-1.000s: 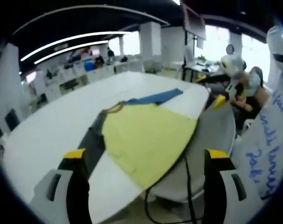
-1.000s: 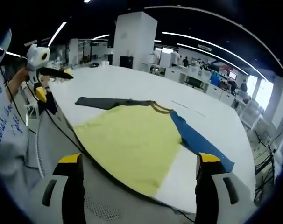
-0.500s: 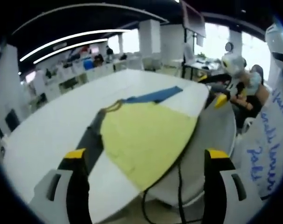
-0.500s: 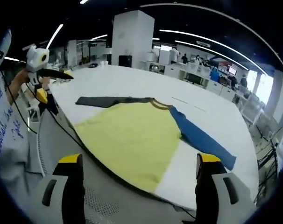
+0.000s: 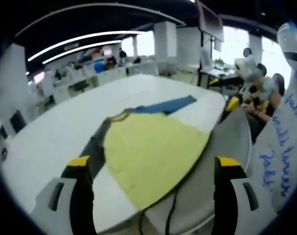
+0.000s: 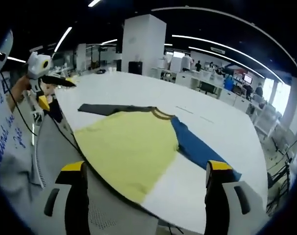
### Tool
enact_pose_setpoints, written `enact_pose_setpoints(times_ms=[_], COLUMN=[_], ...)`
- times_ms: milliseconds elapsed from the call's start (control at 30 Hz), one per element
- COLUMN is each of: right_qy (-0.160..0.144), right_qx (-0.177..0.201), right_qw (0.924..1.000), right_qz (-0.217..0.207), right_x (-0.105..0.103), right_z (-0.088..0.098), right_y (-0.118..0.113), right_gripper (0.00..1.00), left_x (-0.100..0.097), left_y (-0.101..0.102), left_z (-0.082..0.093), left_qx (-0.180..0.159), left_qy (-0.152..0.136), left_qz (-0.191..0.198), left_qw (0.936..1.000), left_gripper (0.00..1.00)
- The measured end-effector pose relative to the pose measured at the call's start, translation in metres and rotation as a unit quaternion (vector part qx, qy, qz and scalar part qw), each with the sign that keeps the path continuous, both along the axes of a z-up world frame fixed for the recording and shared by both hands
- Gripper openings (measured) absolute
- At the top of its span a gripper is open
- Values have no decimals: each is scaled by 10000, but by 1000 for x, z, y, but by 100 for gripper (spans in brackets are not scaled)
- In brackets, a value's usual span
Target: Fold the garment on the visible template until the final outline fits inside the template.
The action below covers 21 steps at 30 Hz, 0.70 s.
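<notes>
Large white table carries everything. In the left gripper view it runs off to the far left with bare surface beyond the garment; in the right gripper view the bare stretch lies past and to the right of the garment, toward the far edge.

Garment lies flat and unfolded near the table's near edge: yellow body, dark grey sleeve, blue sleeve, both spread outward, ochre collar pointing away from the edge. Right gripper view has the same shirt with the grey sleeve to the left and the blue one to the right. The hem lies at or just over the rounded table edge; I cannot tell which. Template outline cannot be made out in either view.

Grey mesh chair back stands just beside the table edge, under the hem side. A black cable crosses it in the left gripper view.

Left gripper: jaws spread wide, nothing between them, clear of the cloth. It shows again in the right gripper view, raised at the left, well apart from the shirt. Right gripper: jaws likewise spread, empty, above the chair and hem. It appears at the right of the left gripper view.

Office desks and people stand far behind the table.
</notes>
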State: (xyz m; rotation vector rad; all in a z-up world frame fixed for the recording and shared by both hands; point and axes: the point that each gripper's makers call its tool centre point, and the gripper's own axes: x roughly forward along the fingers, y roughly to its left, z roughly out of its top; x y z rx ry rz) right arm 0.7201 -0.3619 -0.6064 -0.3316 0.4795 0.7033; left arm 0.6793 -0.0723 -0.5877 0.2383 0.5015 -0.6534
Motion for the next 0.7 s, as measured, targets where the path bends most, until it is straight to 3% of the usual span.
enact_pose_setpoints(times_ms=[367,700], right_qy=[148,162], right_qx=[7,-36], right_qw=[9996,9995], right_qz=[224,270], right_x=[2,12], right_z=[-15,-13], right_y=[-14,-23], right_gripper=[100,100], left_x=[-5,1], left_y=[0,7], left_z=[-5,-4], left_qx=[50,66], left_qy=[12,29], left_qz=[425,674], left_qw=[9991,9977], left_gripper=[98,99])
